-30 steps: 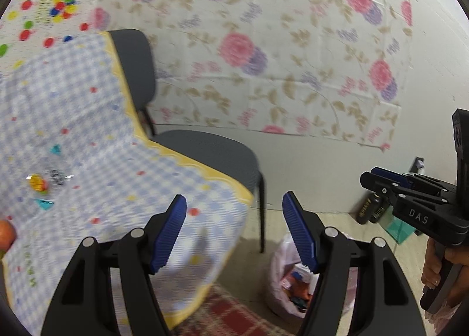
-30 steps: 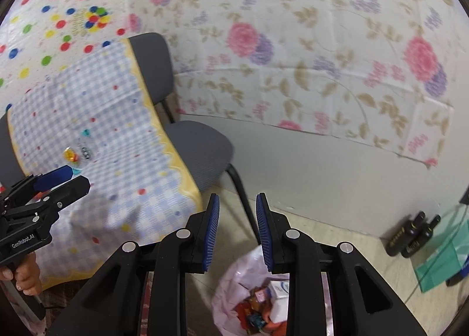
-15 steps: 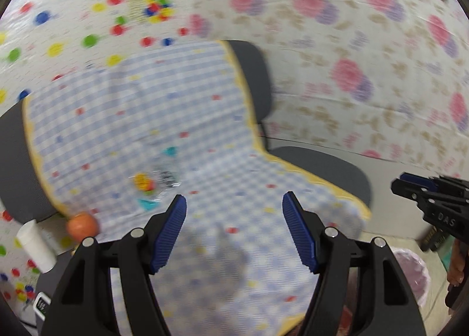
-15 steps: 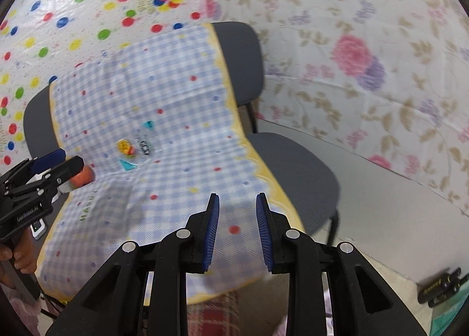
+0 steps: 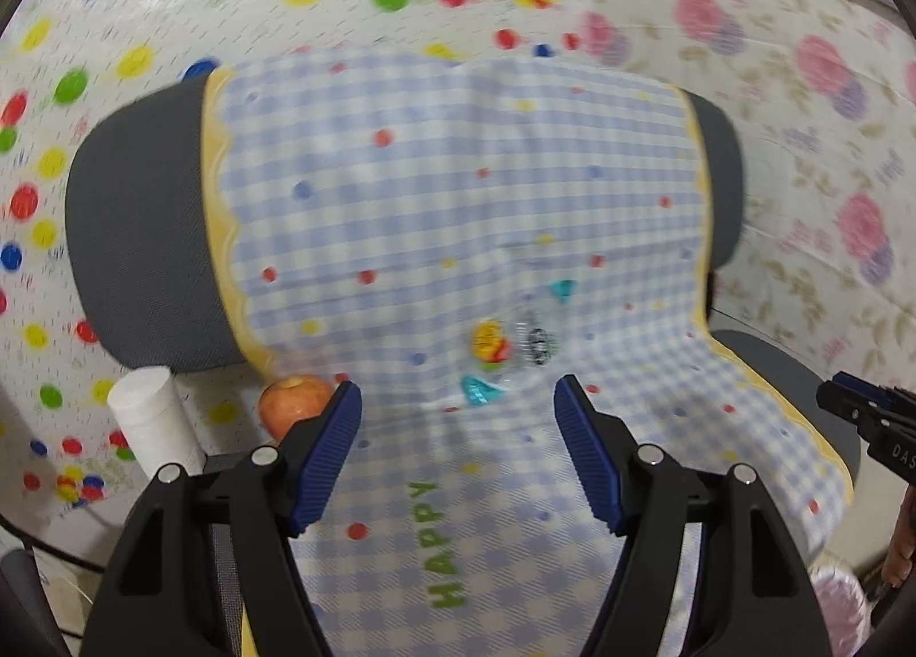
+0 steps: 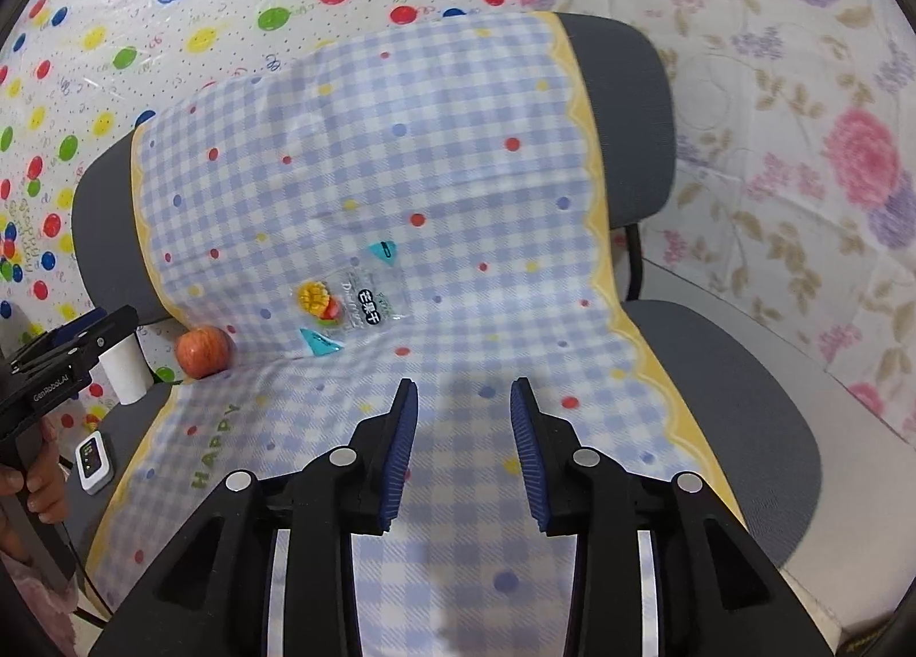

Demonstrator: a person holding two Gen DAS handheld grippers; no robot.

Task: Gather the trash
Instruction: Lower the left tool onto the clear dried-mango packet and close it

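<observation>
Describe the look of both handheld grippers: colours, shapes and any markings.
Both are matte black angular frames with silver rivets and two jaws faced with ribbed blue pads. The left gripper shows white "GenRobot.AI" lettering on its side in the right wrist view. The right gripper shows "DAS" in the left wrist view, plus pale grey strips along its arms. Bare fingers grip each handle; no cables visibly attached.

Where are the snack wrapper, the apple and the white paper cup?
snack wrapper [image 6: 352, 307], right wrist view, on its clear middle beside the fruit picture.
apple [image 6: 204, 351], right wrist view, on its red front.
white paper cup [image 5: 150, 419], left wrist view, on its side wall.
</observation>
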